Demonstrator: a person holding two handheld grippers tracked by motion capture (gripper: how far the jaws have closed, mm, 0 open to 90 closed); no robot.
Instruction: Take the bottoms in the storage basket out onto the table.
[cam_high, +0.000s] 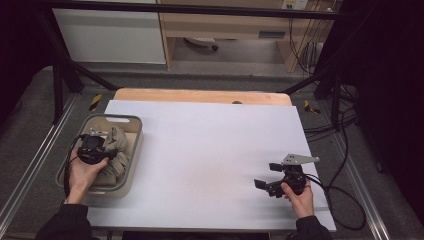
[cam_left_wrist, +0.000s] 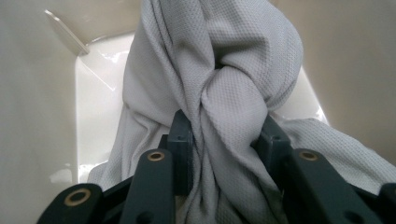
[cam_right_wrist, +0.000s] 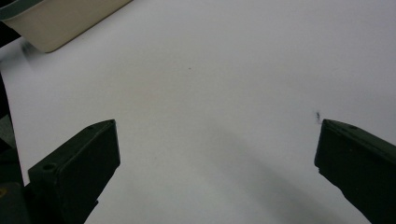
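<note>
1. Now the left hand-held gripper (cam_left_wrist: 223, 140) is down inside the beige bin (cam_high: 131, 150), which I use as the landmark for all places.
2. Its two black jaws are closed on a bunched fold of the grey cloth (cam_left_wrist: 219, 70); the fabric is pinched between them and rises in twisted folds above the jaw tips.
3. In the high view the left hand-held gripper (cam_high: 95, 145) is over the middle of the bin, and the person's left hand (cam_high: 85, 172) holds it from the near side of the bin.
4. The grey cloth (cam_high: 116, 150) lies inside the bin, crumpled, and it fills most of the inner space; part of it touches the far wall of the bin.
5. In the left gripper view the shiny bottom and the pale inner wall of the bin (cam_left_wrist: 93, 116) are seen on both sides of the cloth.
6. The bin stands at the left edge of the white surface (cam_high: 210, 150).
7. The right hand-held gripper (cam_high: 267, 176) is well apart from the bin, far to the right of it, near the right edge of the surface, and the right hand (cam_high: 297, 192) holds it.
8. Its jaws are wide apart with nothing between them; they point toward the bin, and one corner of the bin (cam_right_wrist: 56, 23) shows far off in the right gripper view.
</note>
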